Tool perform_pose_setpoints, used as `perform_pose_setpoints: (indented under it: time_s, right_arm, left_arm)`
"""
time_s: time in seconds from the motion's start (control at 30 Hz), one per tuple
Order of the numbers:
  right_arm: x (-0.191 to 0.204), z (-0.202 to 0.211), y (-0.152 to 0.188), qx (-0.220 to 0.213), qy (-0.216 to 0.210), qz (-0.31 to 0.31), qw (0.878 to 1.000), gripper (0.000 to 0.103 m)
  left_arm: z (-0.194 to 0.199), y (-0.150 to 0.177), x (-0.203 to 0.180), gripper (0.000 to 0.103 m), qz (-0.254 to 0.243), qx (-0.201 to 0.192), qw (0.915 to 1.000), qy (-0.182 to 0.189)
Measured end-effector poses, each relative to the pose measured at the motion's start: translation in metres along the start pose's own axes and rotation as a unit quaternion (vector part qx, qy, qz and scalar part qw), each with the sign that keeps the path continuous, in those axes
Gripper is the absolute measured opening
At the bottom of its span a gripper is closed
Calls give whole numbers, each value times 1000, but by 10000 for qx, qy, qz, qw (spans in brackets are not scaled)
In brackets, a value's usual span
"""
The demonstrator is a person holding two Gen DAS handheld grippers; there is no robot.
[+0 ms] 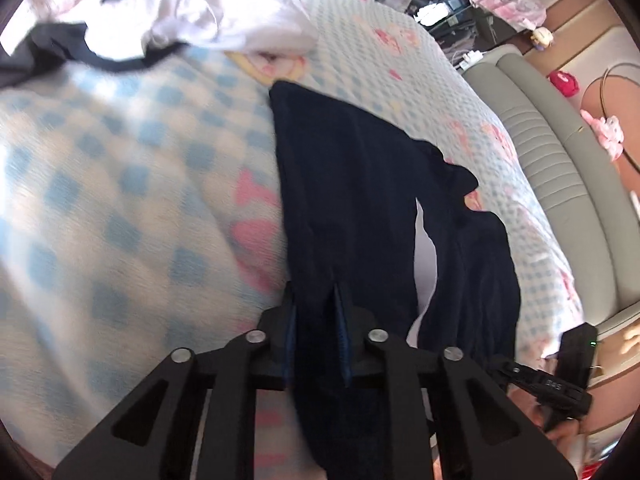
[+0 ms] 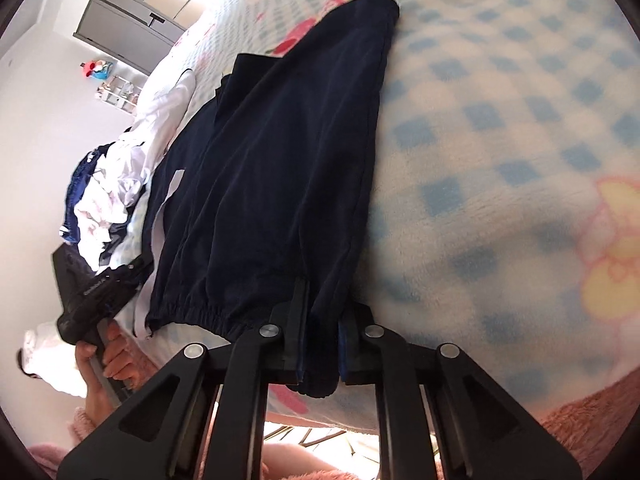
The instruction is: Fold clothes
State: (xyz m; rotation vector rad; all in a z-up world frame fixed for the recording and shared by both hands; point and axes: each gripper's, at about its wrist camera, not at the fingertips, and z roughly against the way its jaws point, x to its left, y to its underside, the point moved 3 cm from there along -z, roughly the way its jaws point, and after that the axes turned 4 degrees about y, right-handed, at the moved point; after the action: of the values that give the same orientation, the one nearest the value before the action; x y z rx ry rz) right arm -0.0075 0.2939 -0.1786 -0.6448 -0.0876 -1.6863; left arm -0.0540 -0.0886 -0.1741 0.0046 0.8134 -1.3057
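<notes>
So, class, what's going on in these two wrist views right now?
A person is folding clothes on a bed covered with a blue checked blanket. The left hand-held gripper and the right hand-held gripper are each shut on the near end of a pair of dark navy trousers, which lies stretched out along the blanket. A heap of white and dark clothes waits further up the bed, unfolded.

Trousers (image 1: 352, 200) dark navy, plain, with a white strip showing in a gap. Bed cover (image 1: 120, 200) white with light blue checks, pink and yellow cartoon prints. Clothes pile (image 1: 192, 4) mostly white, some pale pink, black-navy bits. Both tongs black, left tongs (image 1: 318, 300) and right tongs (image 2: 324, 300) with blue pads. Sofa (image 1: 560, 168) pale grey-green.
</notes>
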Motion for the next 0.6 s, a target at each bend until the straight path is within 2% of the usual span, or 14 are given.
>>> perform_pose_setpoints:
  time_s: [0.1, 0.2, 0.27, 0.33, 0.37, 0.47, 0.5, 0.53, 0.6]
  right_arm:
    - [1, 9, 1, -149, 26, 7, 9999, 9]
    - [-16, 9, 9, -60, -278, -446, 9986, 12]
    - [-20, 12, 11, -85, -458, -581, 9972, 13]
    - [-19, 15, 10, -140, -580, -600, 9964, 25]
    - [-16, 15, 7, -167, -573, -567, 9966, 33]
    - [-12, 2, 2, -93, -455, -533, 9975, 34]
    - [-10, -4, 3, -3, -327, -521, 9981, 30]
    - [-5, -3, 4, -7, -195, -415, 9989, 29]
    - [5, 3, 6, -62, 77, -193, 9998, 29]
  left_arm:
    - [12, -2, 1, 15, -93, -268, 9991, -300]
    - [22, 3, 10, 16, 278, -264, 9989, 276]
    - [16, 9, 4, 27, 196, -36, 9987, 477]
    - [8, 14, 0, 60, 191, 120, 9982, 551]
    - [3, 17, -2, 61, 229, 166, 9981, 541]
    - [-6, 18, -1, 58, 371, 186, 9982, 437]
    - [-8, 18, 0, 47, 382, 166, 9985, 368]
    - [-3, 16, 1, 27, 318, 48, 9993, 165]
    - [6, 13, 2, 24, 190, -189, 9993, -241]
